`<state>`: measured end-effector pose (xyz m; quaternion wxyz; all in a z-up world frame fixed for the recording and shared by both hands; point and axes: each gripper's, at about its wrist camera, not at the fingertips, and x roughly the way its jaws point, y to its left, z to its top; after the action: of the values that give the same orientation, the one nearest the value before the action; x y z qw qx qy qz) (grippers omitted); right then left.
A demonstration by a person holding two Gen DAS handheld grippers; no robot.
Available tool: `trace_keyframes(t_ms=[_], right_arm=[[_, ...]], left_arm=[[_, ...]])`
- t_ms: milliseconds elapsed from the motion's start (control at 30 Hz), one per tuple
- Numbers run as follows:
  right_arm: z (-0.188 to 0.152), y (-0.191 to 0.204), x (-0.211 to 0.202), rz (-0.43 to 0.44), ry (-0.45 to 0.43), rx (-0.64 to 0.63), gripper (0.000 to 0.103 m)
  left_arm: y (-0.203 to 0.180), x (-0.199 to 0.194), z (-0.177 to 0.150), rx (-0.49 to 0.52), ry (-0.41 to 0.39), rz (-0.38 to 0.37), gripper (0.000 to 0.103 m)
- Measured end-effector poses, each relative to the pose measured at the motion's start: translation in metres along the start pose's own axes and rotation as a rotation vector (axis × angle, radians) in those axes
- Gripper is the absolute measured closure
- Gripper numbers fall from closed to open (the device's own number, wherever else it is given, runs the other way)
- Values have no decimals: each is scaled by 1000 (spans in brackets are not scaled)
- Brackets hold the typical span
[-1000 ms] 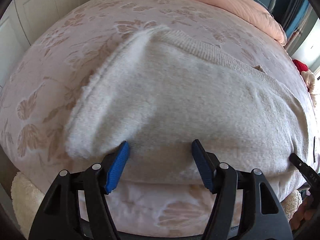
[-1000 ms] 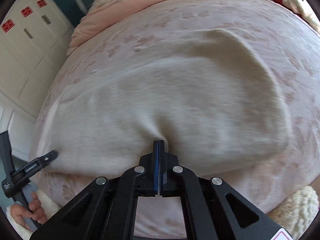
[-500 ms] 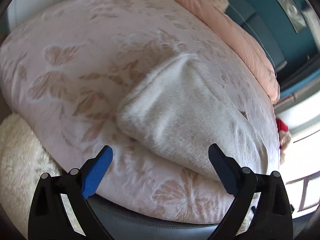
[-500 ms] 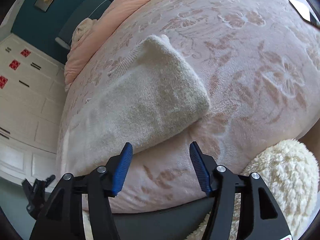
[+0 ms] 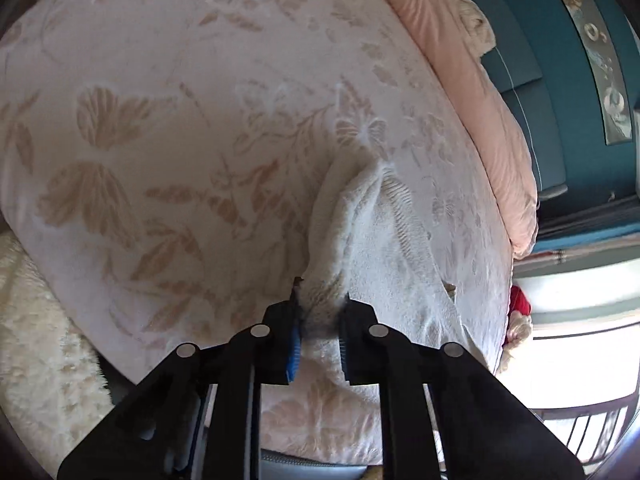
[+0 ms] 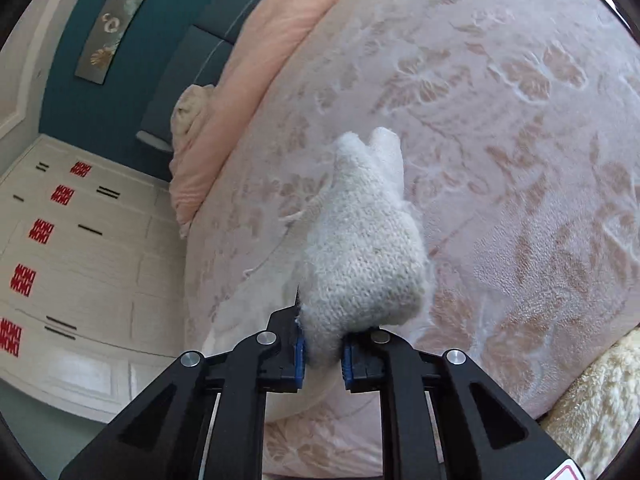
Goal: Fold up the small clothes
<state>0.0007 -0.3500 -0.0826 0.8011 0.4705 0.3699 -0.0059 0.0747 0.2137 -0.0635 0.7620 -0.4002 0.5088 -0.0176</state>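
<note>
Knitwear (image 5: 372,240) is lying on the bed (image 5: 160,140), soft, fuzzy and light, bunching wherever pinched. Left gripper (image 5: 318,338) and right gripper (image 6: 323,350) are each closing their jaws on a gathered edge; corners probably give cleaner folds.

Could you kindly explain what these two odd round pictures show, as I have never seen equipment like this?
There is no robot here. A person holds a hand-held gripper in each hand, and a wide-angle camera on each looks forward along its two black fingers, which bends the picture round. One picture is from the left hand-held gripper, the other from the right hand-held gripper. Below lies a bed with a pink flowered bedspread and a peach quilt at its far end. A small cream knitted garment is being folded. Both sets of jaws are closing, with a bunch of that knit between the blue pads.
</note>
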Motion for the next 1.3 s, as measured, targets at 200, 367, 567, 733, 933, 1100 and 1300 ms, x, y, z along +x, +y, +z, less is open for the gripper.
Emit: trace_keyframes(t_ms=[200,367,567,733,933,1100,1300], right_arm=[[-31,-70,17,-275,147,-29,90],[-51,-87,-2,-291,134,-2,79],[-34,-57,-60,-421,-40,-163,72],[-29,33,3,-296,66,-439,90],[-92,111,136,-246,295,-725,91],[-52,71,162,-338,287,-736,102],[54,1,84,-460,83,-480,76]], left_arm=[[37,18,-32,57,85,194,90],[42,20,-52,140,58,264,87],[-17,-27,-34,323,-121,296,86],[-103,12,-27,504,-130,226,73],[-138,125,-50,632,12,333,67],[-101,151,-35,594,52,388,67],[-98,106,-10,506,-34,257,44]])
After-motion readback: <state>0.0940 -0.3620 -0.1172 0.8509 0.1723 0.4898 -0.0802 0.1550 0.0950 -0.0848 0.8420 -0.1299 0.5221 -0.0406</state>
